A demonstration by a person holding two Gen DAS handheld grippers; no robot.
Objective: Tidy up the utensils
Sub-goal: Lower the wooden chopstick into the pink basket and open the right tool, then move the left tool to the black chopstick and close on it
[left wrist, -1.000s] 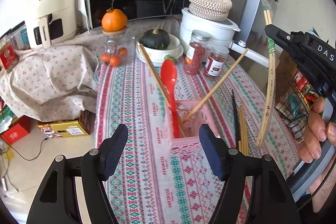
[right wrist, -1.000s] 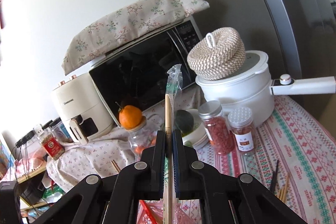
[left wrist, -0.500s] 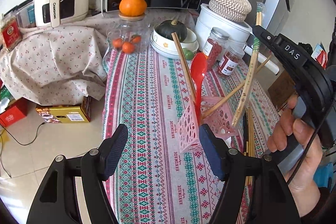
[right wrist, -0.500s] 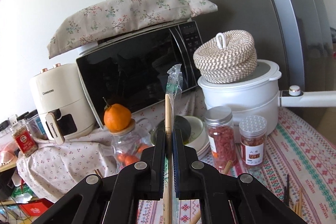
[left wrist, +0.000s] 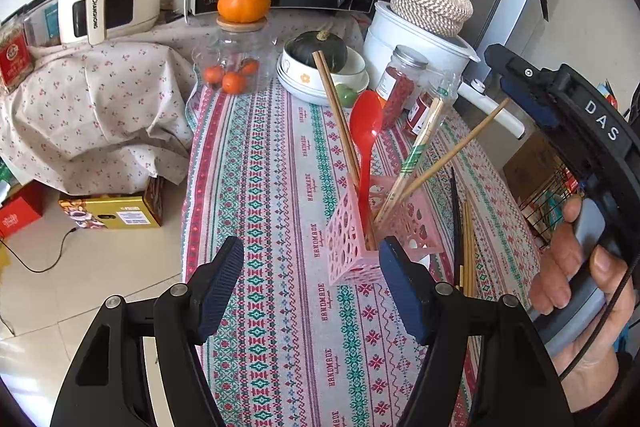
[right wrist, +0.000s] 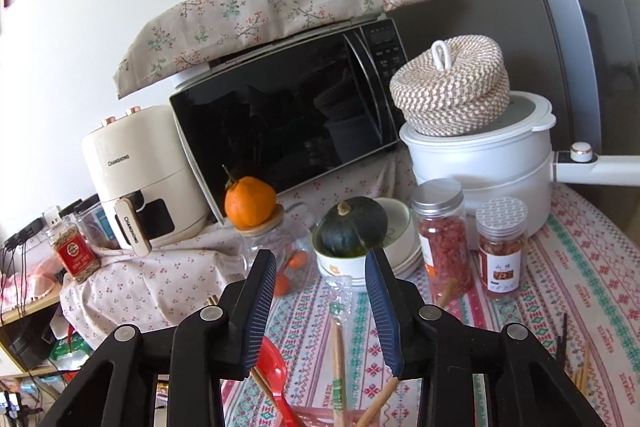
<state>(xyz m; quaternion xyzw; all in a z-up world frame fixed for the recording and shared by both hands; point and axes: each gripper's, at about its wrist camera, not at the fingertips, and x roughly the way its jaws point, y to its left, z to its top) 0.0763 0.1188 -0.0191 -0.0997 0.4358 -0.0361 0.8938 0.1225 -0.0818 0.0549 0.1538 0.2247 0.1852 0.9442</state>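
My left tool hangs wide open and empty just in front of the pink holder, which stands on the tabletop with a red spoon, brown chopsticks and a wrapped pair leaning in it. My right tool, above the holder, is spread apart too, gripping nothing. Loose chopsticks lie just right of the holder; they look next. I'd approach them low from the right, pinch near the middle, lift level, then tip them in. The splayed sticks could snag my entry, and the two jars and white pot stand close behind.
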